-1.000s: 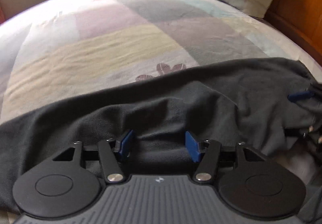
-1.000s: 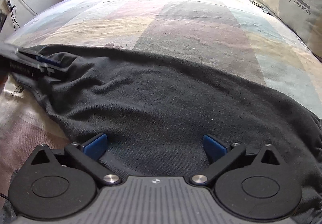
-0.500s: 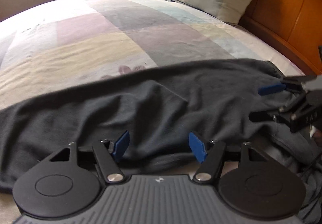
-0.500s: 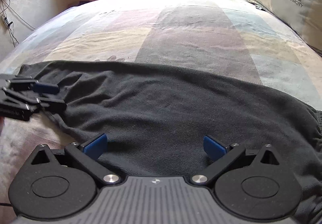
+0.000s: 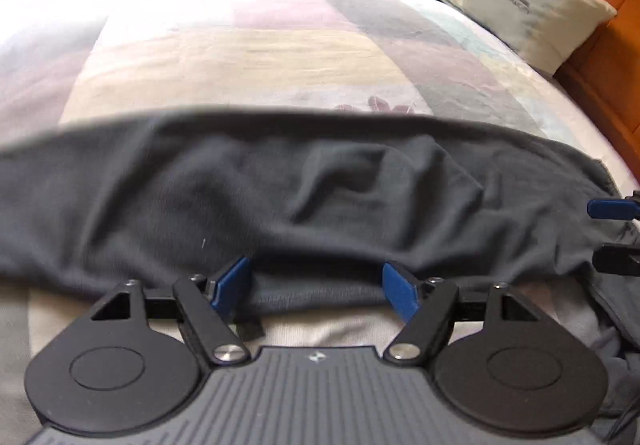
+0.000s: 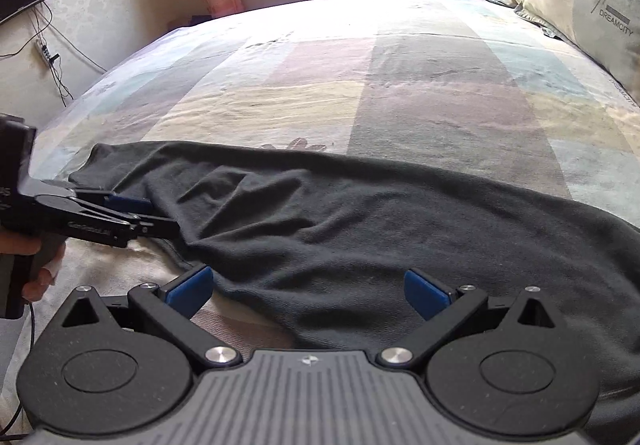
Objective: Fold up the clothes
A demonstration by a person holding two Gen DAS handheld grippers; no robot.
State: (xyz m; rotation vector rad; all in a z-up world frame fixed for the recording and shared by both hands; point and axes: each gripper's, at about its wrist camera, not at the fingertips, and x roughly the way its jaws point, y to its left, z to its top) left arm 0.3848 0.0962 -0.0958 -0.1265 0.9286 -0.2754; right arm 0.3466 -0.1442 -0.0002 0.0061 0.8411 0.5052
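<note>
a dark grey garment (image 6: 360, 229) lies in a long band across the near part of the bed (image 6: 400, 85), stretching from about 9 o'clock to 3 o'clock in both wrist views, with a rumpled ridge toward its left half in the right wrist view. the left gripper (image 5: 316, 287) has its blue pads spread apart, and the garment's near hem sits in the gap between them, not pinched. the right gripper (image 6: 306, 291) is likewise spread wide, low over the cloth's near edge, clamping nothing. in the right wrist view the left gripper shows at 9 o'clock with its fingers at the garment's left end.

judged from this, the fold is barely begun and the next step is likely a pinch on the near hem. the risks: closing on only the top layer, so the lower layer stays behind and the fold comes out crooked; catching the patchwork bedsheet (image 5: 260, 57) along with the hem; or the two grippers lifting unevenly, which would deepen the existing wrinkles. the left view is motion-blurred, so the hem's exact position between the pads is uncertain. a pillow (image 6: 592, 17) sits well apart at 2 o'clock.
</note>
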